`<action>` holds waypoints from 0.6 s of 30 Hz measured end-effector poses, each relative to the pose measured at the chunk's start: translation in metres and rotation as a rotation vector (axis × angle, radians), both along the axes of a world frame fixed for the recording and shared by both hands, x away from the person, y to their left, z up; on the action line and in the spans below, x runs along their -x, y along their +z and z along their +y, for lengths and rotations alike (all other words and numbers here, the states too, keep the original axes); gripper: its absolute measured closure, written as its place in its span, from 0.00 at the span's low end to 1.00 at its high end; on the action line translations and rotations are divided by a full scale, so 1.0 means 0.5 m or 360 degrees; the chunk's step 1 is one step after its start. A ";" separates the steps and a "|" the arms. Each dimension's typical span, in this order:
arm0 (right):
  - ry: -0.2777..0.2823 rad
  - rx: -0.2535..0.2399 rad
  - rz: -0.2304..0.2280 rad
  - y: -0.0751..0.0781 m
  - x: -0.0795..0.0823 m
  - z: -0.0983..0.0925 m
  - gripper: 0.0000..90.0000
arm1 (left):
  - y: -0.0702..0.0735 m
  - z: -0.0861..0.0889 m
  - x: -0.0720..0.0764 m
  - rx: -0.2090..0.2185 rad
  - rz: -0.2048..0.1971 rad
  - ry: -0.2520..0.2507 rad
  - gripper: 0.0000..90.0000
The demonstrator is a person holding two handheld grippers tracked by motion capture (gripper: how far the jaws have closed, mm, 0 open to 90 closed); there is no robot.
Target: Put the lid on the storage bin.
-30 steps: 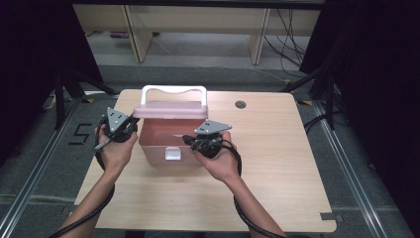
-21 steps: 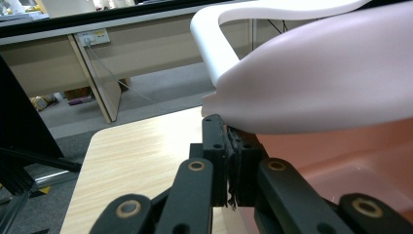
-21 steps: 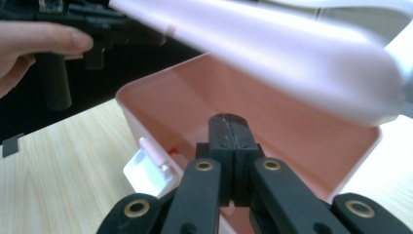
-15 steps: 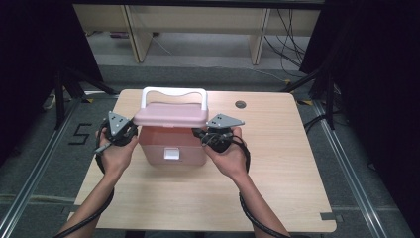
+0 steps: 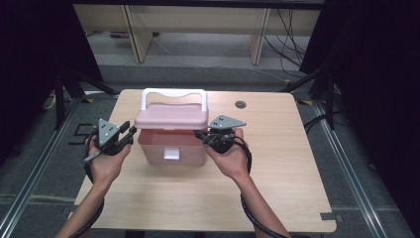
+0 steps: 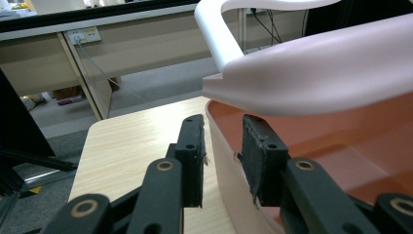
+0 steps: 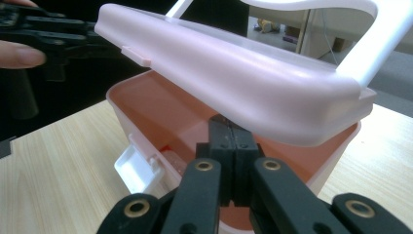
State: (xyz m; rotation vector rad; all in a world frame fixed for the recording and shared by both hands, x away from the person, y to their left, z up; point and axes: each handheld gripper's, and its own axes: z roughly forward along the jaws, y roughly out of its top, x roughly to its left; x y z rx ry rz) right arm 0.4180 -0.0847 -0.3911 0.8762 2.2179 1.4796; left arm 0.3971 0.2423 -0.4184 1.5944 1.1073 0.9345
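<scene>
A pink box [image 5: 171, 148] with a white handle [image 5: 173, 94] stands mid-table, its lid [image 5: 171, 118] raised a little off the rim. My left gripper [image 5: 131, 133] is at the box's left side. In the left gripper view its jaws [image 6: 225, 146] straddle the box wall [image 6: 229, 190] with gaps on both sides; they have just been opening. My right gripper [image 5: 200, 135] is at the box's right side. In the right gripper view it [image 7: 233, 141] is shut, tips under the lid [image 7: 234, 73] above the open box. A white latch [image 7: 139, 170] hangs loose on the front.
The wooden table [image 5: 277, 173] has bare room in front of and to the right of the box. A round cable hole [image 5: 240, 104] sits at the back. Beyond the table's far edge stands light shelving with cables [image 5: 282, 29].
The left gripper's jaws have parted from shut to a gap around the box wall, and that hand slid slightly left and toward me. The lid stays propped on the right gripper.
</scene>
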 end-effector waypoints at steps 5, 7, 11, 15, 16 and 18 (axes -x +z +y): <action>-0.0010 0.0019 0.0018 -0.005 0.002 -0.007 1.00 | 0.000 0.012 0.028 0.0027 0.0008 -0.0022 0.74; -0.0030 -0.0001 0.0037 -0.009 0.004 -0.009 1.00 | -0.001 0.015 0.033 0.0051 0.0009 -0.0024 0.73; -0.0021 0.0024 0.0048 -0.015 0.005 -0.017 1.00 | -0.007 0.020 0.041 0.0073 0.0027 -0.0027 0.73; -0.0045 0.0040 0.0041 -0.020 0.005 -0.027 1.00 | -0.015 0.024 0.045 0.0081 0.0039 -0.0021 0.72; -0.0055 0.0027 0.0069 -0.022 0.007 -0.029 1.00 | -0.018 0.025 0.046 0.0087 0.0041 -0.0016 0.72; -0.0053 0.0055 0.0053 -0.025 0.005 -0.036 1.00 | -0.022 0.028 0.048 0.0087 0.0046 -0.0006 0.72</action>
